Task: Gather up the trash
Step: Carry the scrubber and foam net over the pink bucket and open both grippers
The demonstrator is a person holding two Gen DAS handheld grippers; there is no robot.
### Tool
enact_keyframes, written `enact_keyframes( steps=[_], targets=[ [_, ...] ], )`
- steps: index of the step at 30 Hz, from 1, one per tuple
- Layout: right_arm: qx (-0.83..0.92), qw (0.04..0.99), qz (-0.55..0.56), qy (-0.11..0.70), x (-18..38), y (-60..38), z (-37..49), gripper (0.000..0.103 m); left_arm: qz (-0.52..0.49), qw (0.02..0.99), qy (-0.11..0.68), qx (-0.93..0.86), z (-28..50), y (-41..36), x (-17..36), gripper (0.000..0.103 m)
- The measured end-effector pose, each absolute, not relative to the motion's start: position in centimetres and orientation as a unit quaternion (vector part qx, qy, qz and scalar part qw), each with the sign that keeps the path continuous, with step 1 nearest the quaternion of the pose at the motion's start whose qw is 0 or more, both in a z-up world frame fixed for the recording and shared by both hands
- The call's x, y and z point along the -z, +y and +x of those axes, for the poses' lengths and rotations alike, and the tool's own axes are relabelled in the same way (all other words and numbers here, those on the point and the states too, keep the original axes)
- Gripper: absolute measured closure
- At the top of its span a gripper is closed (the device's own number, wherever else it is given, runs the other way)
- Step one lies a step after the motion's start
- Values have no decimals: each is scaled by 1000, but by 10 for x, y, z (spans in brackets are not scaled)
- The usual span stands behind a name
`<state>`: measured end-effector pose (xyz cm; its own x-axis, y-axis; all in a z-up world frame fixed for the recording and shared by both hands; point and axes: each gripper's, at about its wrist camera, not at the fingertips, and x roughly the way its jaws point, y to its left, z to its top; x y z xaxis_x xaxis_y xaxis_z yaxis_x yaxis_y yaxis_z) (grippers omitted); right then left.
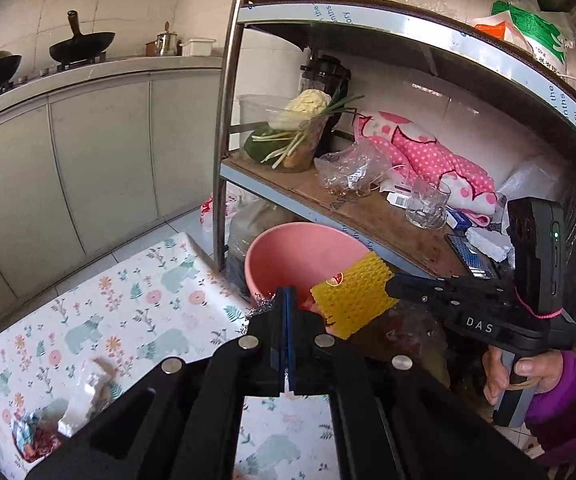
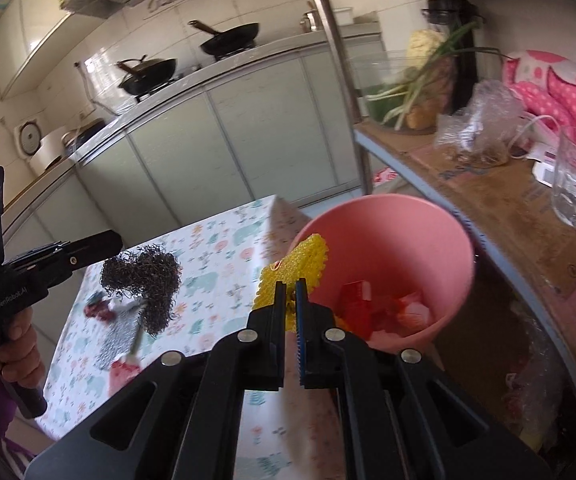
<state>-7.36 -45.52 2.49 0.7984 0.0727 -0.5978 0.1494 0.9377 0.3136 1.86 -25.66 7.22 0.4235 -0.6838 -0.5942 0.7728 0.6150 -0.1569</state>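
- The right claw (image 2: 290, 294) is nearly closed, pinching the lower edge of the yellow mesh (image 2: 294, 266), which stands just at the near rim of the pink bin (image 2: 440, 240), half over its mouth.
- The mesh looks like foam netting: very light, soft and springy, so it probably crushes between the pads rather than slipping. An edge grip like this one should do, and it should drop freely once let go.
- The bin already holds red and pale scraps and looks light enough to tip if knocked.
- The left claw (image 1: 288, 300) is shut on the steel wool (image 2: 144, 280), held over the worktop (image 2: 208, 248) to the left of the bin. The wad is light, springy and snaggy; its strands hook on the pads, so a pinch at the top bunch holds, though it may cling on release.
- More scraps (image 1: 36, 432) lie on the worktop, farther left of the bin. They look crumpled and light.
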Motion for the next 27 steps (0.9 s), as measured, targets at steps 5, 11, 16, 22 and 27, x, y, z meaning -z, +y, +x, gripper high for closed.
enact_keyframes(
  steps=[5,11,16,22,27],
  targets=[
    [56,930,164,324,-14,-473,-63,98,74,831,322,448,33,-304,-61,103],
    [80,924,151,342,3,-480,-50,98,78,822,344,447,50,-346,-38,103],
    [89,921,142,351,14,-481,-42,98,89,817,362,439,59,-366,-16,103],
    [103,917,136,361,22,-484,-34,98,95,814,371,436,64,-375,-3,102],
    [106,914,140,365,25,-487,-33,86,72,812,379,437,69,-372,-6,77]
  ],
)
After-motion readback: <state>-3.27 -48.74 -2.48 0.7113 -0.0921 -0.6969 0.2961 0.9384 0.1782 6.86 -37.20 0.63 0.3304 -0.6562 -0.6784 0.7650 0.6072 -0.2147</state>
